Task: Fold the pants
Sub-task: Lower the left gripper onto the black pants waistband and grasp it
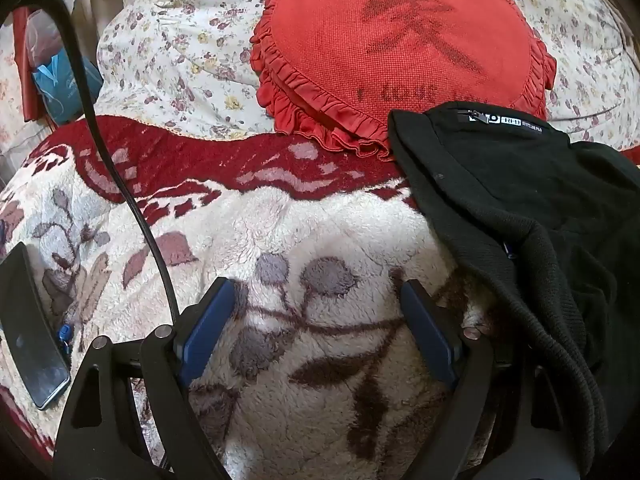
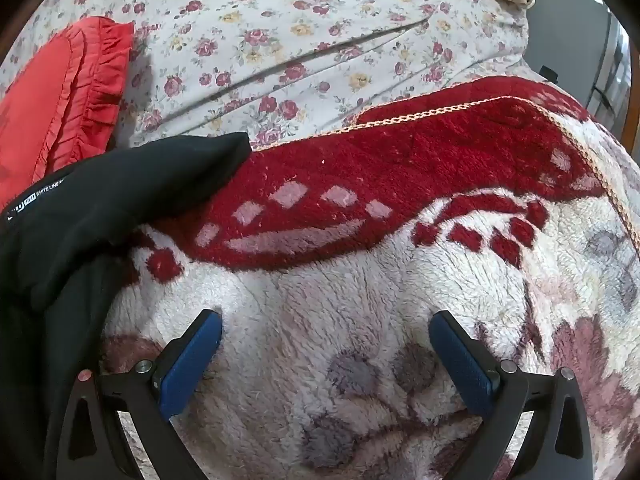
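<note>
Black pants [image 1: 520, 208] lie bunched on a fluffy red and cream blanket [image 1: 280, 232], at the right of the left wrist view, with a white label strip near their far edge. They also show at the left of the right wrist view [image 2: 100, 200]. My left gripper [image 1: 320, 292] is open and empty over the blanket, its right finger just beside the pants' edge. My right gripper [image 2: 326, 322] is open and empty over the blanket [image 2: 360, 280], to the right of the pants.
A red frilled heart-shaped cushion [image 1: 400, 44] lies behind the pants on a floral quilt [image 2: 300, 40]. A black phone [image 1: 28, 328] lies on the blanket at the left. A black cable [image 1: 120, 184] runs across the left side.
</note>
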### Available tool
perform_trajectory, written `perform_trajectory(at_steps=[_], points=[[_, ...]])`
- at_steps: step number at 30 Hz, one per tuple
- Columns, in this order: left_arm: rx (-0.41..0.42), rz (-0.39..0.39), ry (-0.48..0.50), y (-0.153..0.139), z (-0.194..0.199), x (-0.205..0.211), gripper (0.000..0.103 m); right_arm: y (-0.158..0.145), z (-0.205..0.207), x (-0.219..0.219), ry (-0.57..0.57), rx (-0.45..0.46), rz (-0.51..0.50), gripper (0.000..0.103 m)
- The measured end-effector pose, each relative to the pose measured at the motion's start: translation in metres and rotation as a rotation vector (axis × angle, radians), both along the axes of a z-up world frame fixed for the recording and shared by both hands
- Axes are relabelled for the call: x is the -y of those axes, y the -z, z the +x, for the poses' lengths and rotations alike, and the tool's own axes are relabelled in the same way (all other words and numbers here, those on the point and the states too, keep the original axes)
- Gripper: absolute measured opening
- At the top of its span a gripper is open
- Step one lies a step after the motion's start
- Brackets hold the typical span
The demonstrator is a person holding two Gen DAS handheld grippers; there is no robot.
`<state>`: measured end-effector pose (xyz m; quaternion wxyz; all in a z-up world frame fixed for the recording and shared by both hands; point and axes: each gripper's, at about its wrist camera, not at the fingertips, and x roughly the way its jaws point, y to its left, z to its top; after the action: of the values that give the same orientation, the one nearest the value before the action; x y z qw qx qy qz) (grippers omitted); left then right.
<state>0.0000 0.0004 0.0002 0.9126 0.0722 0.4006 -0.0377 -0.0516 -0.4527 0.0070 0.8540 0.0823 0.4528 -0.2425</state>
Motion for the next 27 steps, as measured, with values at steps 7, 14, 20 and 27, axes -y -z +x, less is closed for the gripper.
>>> perform_trajectory(at_steps=[7,14,20,27], points=[[-0.045,0.033,-0.026,-0.021,-0.008,-0.007,0.085,-0.02,-0.028,-0.028,-0.049,0.024,0.019,0.103],[0.008,-0.081,-0.03,-0.074,-0.046,-0.014,0.085,-0.054,-0.061,-0.075,-0.216,0.114,0.049,0.103],[-0.006,-0.152,0.032,-0.094,-0.068,0.003,0.085,-0.057,-0.062,-0.09,-0.259,0.12,0.102,0.102],[-0.061,-0.182,0.081,-0.072,-0.084,0.024,0.085,-0.056,-0.049,-0.092,-0.269,0.124,0.153,0.096]])
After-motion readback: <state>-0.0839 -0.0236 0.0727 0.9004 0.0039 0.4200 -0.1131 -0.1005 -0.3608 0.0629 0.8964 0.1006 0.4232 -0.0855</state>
